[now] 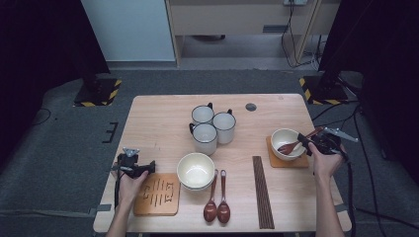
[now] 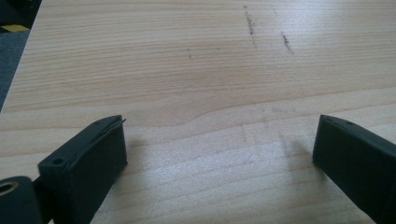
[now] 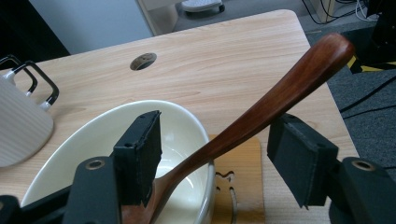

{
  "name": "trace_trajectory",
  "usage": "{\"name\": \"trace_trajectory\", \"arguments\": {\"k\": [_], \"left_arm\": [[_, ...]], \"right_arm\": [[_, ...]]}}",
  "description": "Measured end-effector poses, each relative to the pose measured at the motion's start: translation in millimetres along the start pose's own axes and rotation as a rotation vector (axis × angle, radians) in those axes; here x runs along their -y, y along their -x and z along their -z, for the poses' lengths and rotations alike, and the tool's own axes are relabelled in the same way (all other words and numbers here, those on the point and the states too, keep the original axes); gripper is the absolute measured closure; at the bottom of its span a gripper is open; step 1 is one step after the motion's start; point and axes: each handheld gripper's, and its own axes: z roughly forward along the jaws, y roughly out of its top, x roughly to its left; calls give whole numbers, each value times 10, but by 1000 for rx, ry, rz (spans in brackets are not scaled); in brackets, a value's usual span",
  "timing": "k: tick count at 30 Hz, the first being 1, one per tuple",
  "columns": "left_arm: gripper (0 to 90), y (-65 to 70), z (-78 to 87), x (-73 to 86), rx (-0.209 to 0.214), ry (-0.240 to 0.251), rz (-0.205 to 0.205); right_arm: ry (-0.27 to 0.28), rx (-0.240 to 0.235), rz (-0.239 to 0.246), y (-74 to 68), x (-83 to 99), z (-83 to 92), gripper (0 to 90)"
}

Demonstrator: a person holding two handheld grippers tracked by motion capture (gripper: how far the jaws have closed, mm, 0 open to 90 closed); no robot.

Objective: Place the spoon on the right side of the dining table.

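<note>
Both R gripper point(image 3: 215, 154) jaws wide apart, flanking spoon point(image 3: 261, 112) resting in bowl point(image 3: 93, 140); ungripped.

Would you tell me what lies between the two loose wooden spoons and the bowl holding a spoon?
In the high view, a dark slatted mat lies on the table between the spoons and that bowl.

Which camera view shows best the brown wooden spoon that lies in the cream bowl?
The right gripper view: the brown wooden spoon runs large between open jaws, leaning on the cream bowl rim. The high view shows it small.
</note>
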Motion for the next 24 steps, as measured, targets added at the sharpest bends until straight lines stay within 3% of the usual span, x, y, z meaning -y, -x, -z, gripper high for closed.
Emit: {"name": "trace_trajectory", "arguments": {"k": [14, 24], "left_arm": [[11, -19, -2, 3, -3, -4, -2], [3, -19, -5, 2, -6, -7, 1]], "right_arm": [[4, 0, -28, 25, 102, 164, 360], [-6, 24, 6, -71, 89, 305, 370]]}}
